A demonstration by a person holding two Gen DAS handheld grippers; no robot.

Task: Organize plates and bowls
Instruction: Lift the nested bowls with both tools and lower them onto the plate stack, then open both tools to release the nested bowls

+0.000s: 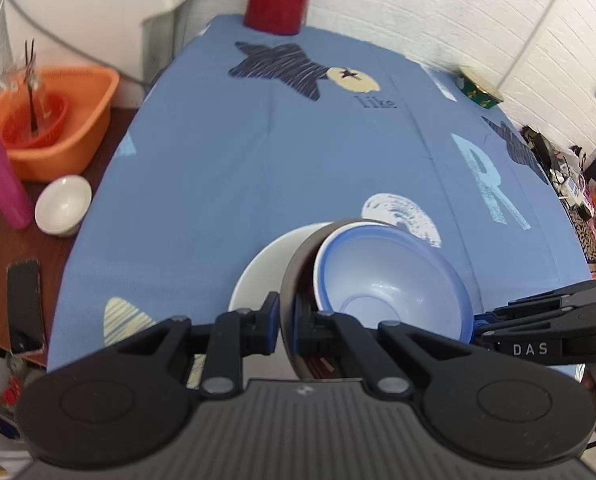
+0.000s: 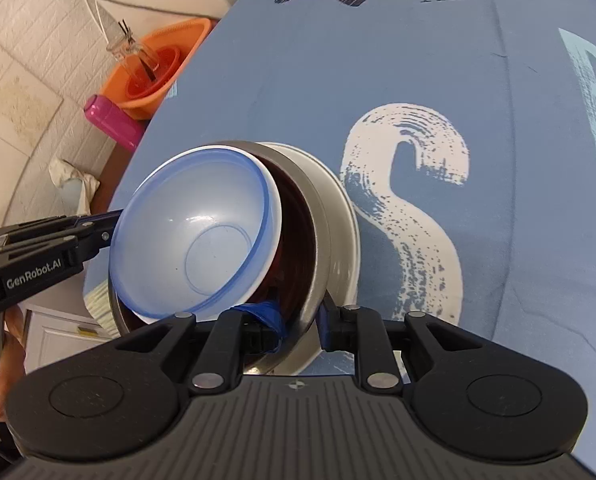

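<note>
Bowls [image 1: 390,280] nested in the steel bowl [image 1: 294,280], its rim pinched by both claws [image 1: 286,320] [image 2: 302,328].

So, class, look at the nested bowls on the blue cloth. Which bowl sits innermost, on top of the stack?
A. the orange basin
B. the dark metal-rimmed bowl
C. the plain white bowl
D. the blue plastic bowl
D: the blue plastic bowl lies tilted inside the dark metal-rimmed bowl, which sits in the white bowl.
</note>
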